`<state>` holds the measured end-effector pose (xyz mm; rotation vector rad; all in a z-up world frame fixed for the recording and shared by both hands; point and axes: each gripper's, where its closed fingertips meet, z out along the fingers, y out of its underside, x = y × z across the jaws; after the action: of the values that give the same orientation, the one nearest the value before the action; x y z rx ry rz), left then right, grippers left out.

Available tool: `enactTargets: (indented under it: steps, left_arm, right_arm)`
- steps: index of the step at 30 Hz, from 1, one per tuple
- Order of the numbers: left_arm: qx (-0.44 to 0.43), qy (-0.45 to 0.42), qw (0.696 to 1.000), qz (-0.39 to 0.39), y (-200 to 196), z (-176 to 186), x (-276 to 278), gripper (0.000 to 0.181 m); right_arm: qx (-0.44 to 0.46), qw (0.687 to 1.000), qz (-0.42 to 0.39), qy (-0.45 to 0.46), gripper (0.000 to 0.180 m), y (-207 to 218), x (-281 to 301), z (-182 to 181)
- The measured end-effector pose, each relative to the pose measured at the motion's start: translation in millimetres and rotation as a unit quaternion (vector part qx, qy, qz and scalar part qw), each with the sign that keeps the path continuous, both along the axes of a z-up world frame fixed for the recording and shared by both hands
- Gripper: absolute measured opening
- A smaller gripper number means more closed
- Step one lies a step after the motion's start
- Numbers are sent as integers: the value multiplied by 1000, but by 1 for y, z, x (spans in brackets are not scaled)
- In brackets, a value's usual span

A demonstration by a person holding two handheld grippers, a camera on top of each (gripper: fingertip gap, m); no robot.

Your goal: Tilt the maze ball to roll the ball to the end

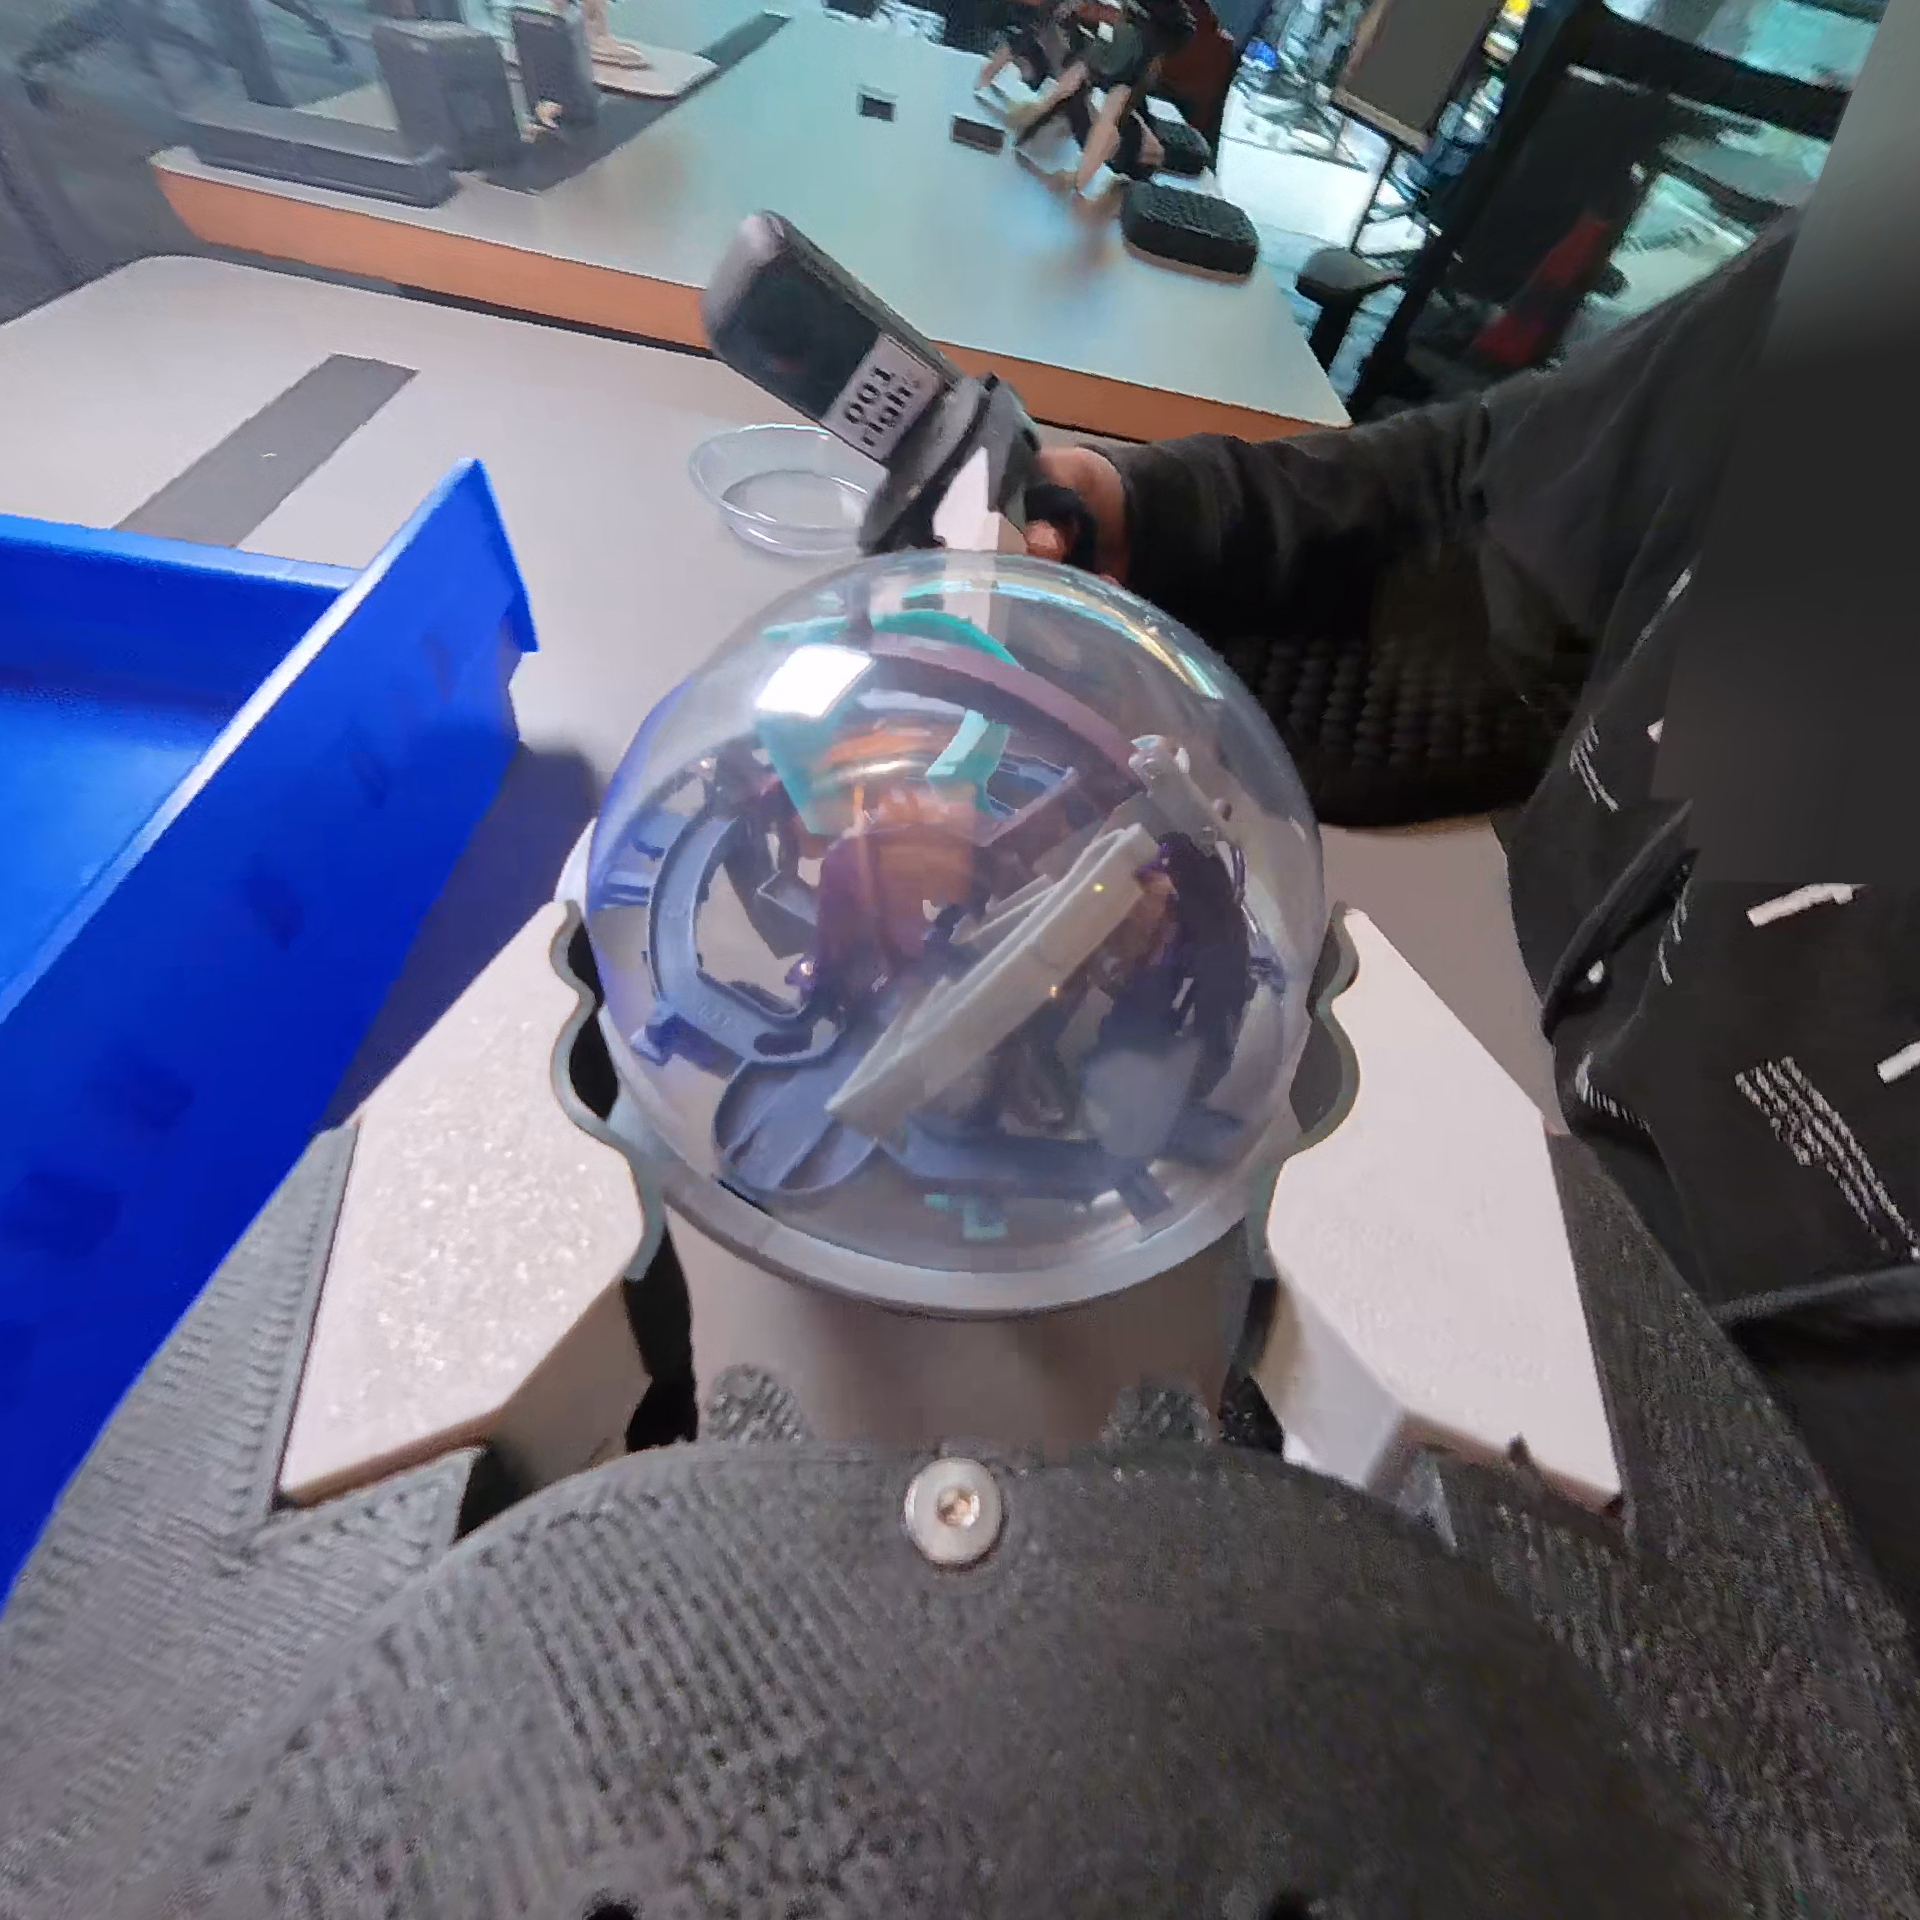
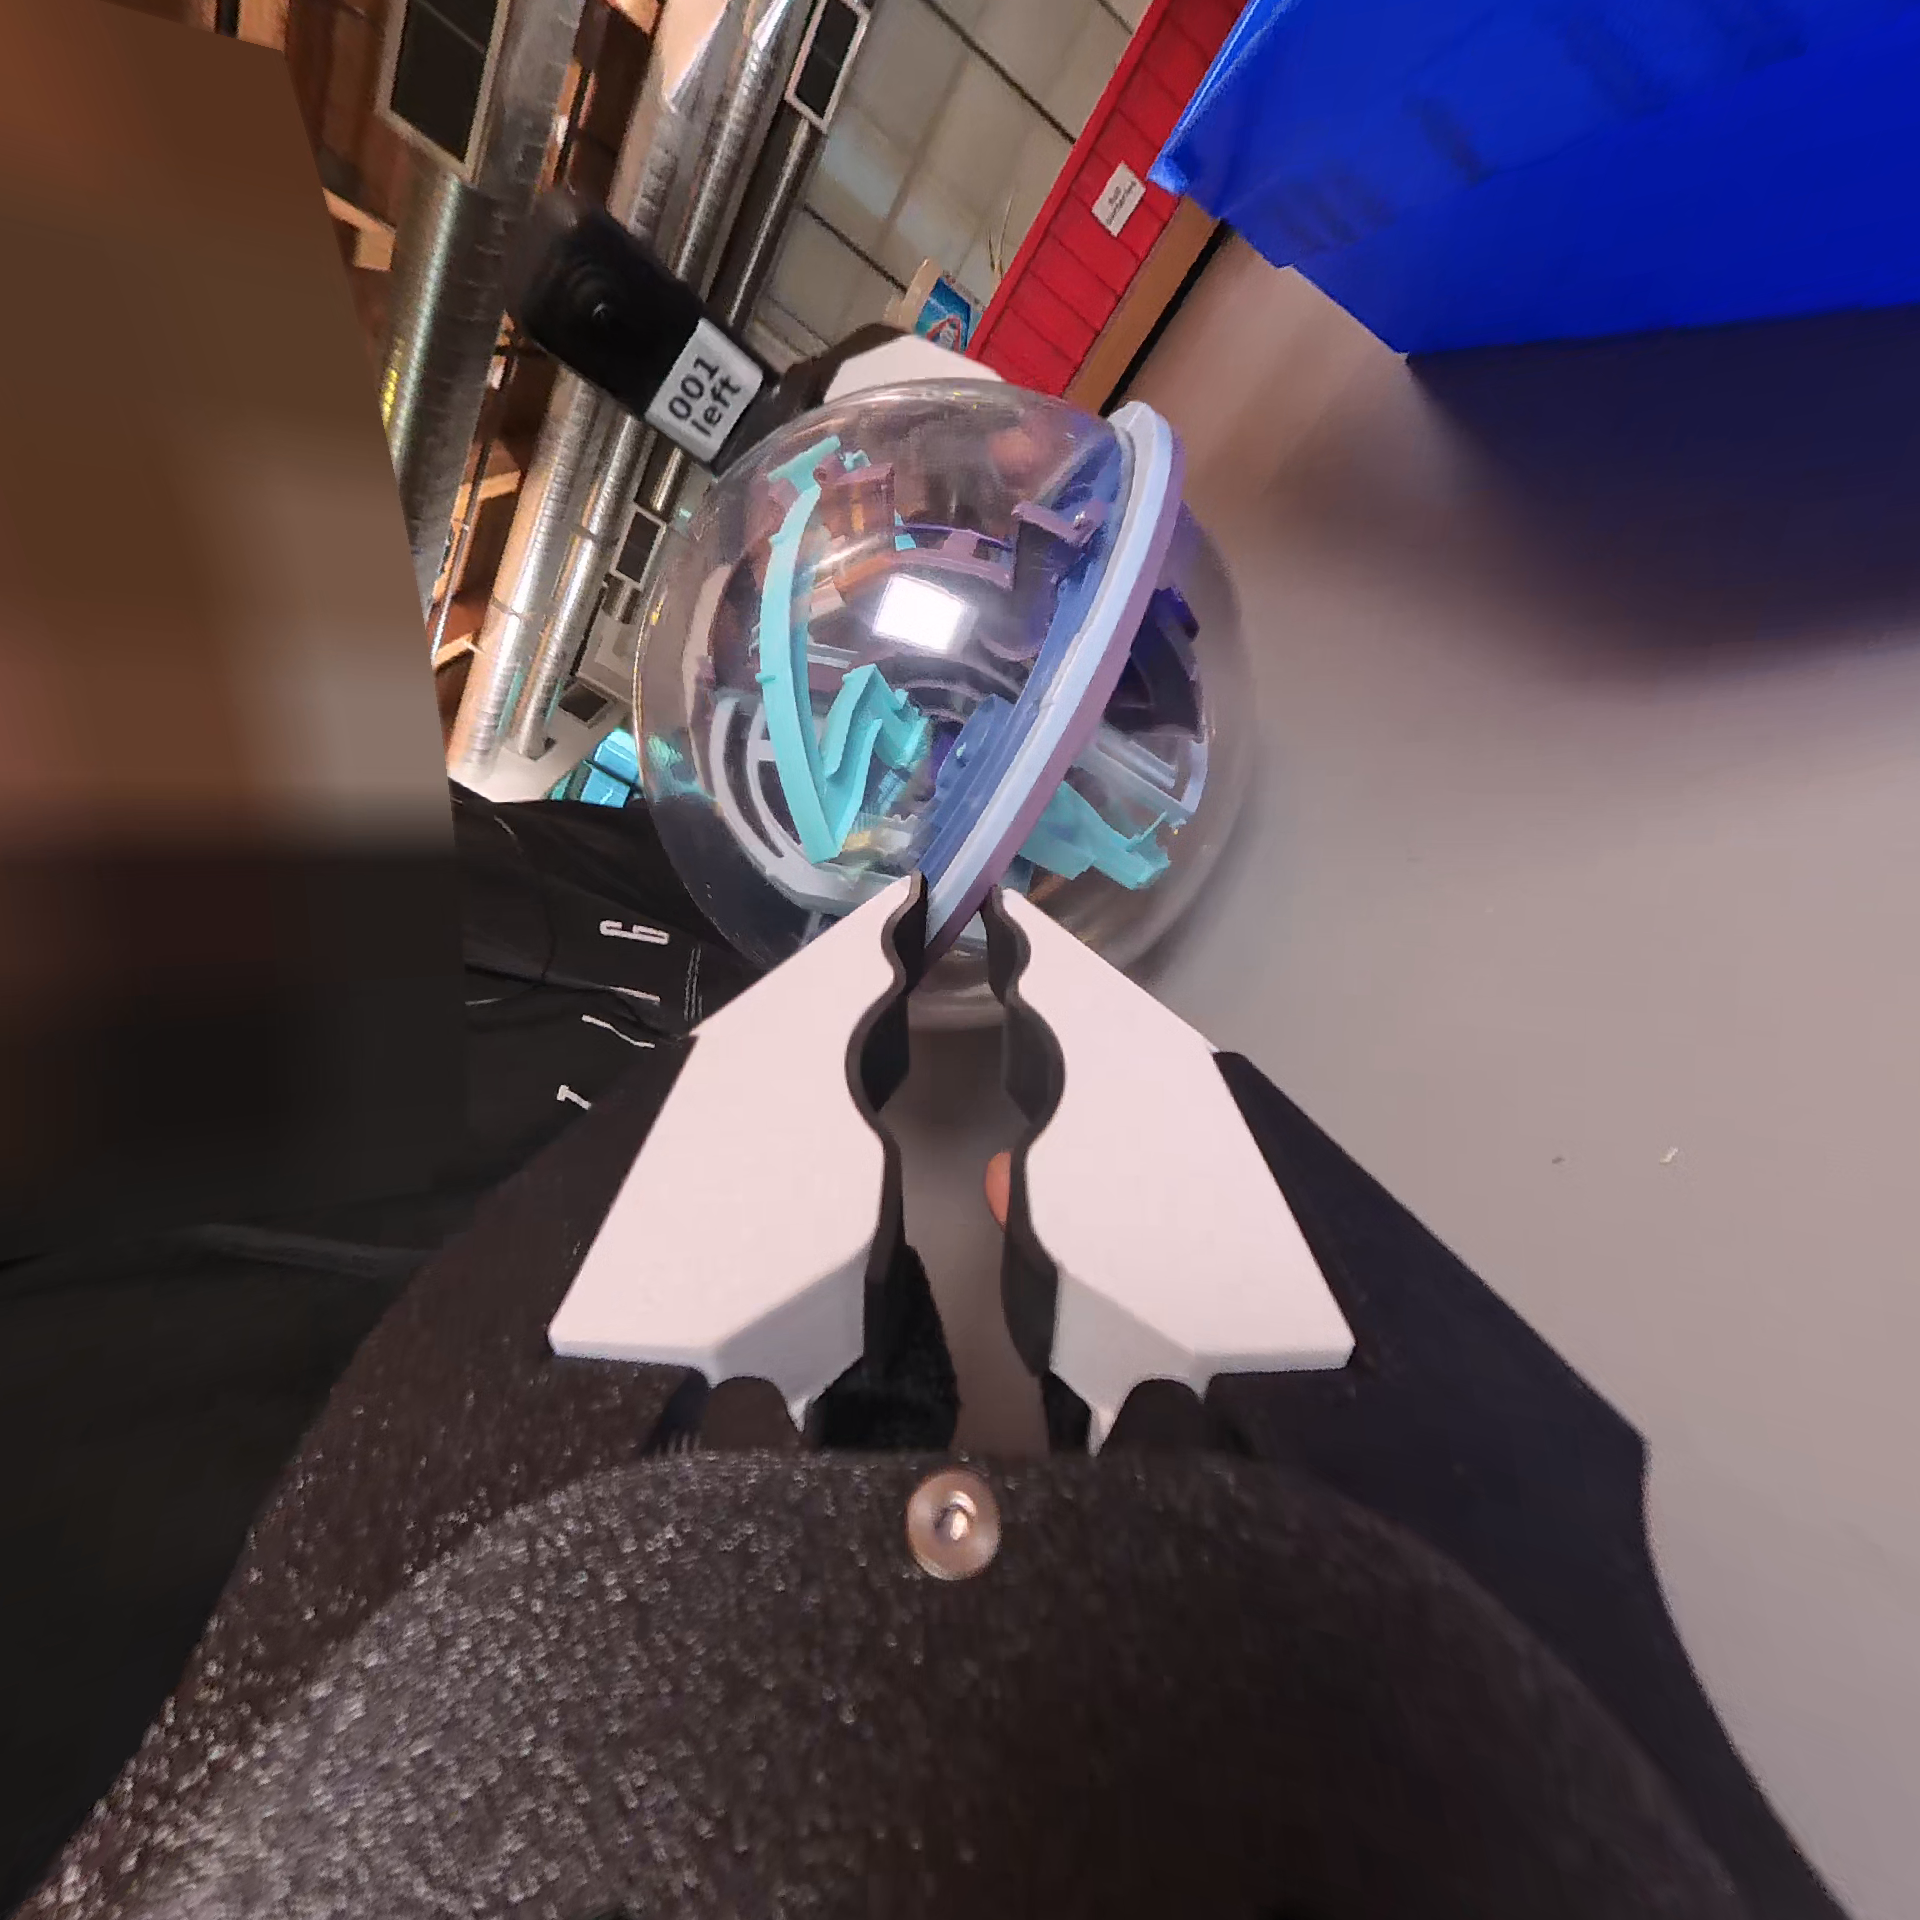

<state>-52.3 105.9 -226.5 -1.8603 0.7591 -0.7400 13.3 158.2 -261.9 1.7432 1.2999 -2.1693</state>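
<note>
The maze ball (image 1: 951, 925) is a clear plastic sphere with teal, purple, blue and grey tracks inside. My left gripper (image 1: 951, 966) holds it from both sides, its white fingers (image 1: 457, 1122) spread wide around the sphere's lower half. In the right wrist view the maze ball (image 2: 914, 665) is tilted, its grey-purple middle rim (image 2: 1081, 665) running diagonally. My right gripper (image 2: 956, 904) is pinched on that rim at the near edge. The right gripper also shows behind the ball in the left wrist view (image 1: 966, 520). The small ball inside is not discernible.
A blue plastic bin (image 1: 239, 831) stands close to the left of the maze ball; it also shows in the right wrist view (image 2: 1610, 177). A clear shallow dish (image 1: 790, 488) lies on the grey table (image 1: 312, 436) behind the ball. A person's dark sleeve (image 1: 1403, 540) reaches in from the right.
</note>
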Motion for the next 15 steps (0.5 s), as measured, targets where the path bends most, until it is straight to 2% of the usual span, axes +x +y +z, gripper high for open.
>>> enactTargets:
  steps: [4, 9, 12, 15]
  left_arm:
    - [16, -15, 998, 64, -6, 9, -3, 134]
    - [27, 30, 992, 123, -2, -2, 5, 143]
    - [30, 71, 988, 130, 5, -10, 4, 145]
    - [9, 71, 992, 102, 9, -9, 4, 146]
  right_arm:
    - [-2, 1000, -28, -2, 7, 0, 0, 1]
    - [-22, 998, -55, -14, 7, 1, 0, 0]
    - [-24, 997, -64, -22, 7, -2, 1, 0]
    - [-25, 997, -69, -31, 7, -7, 4, -3]
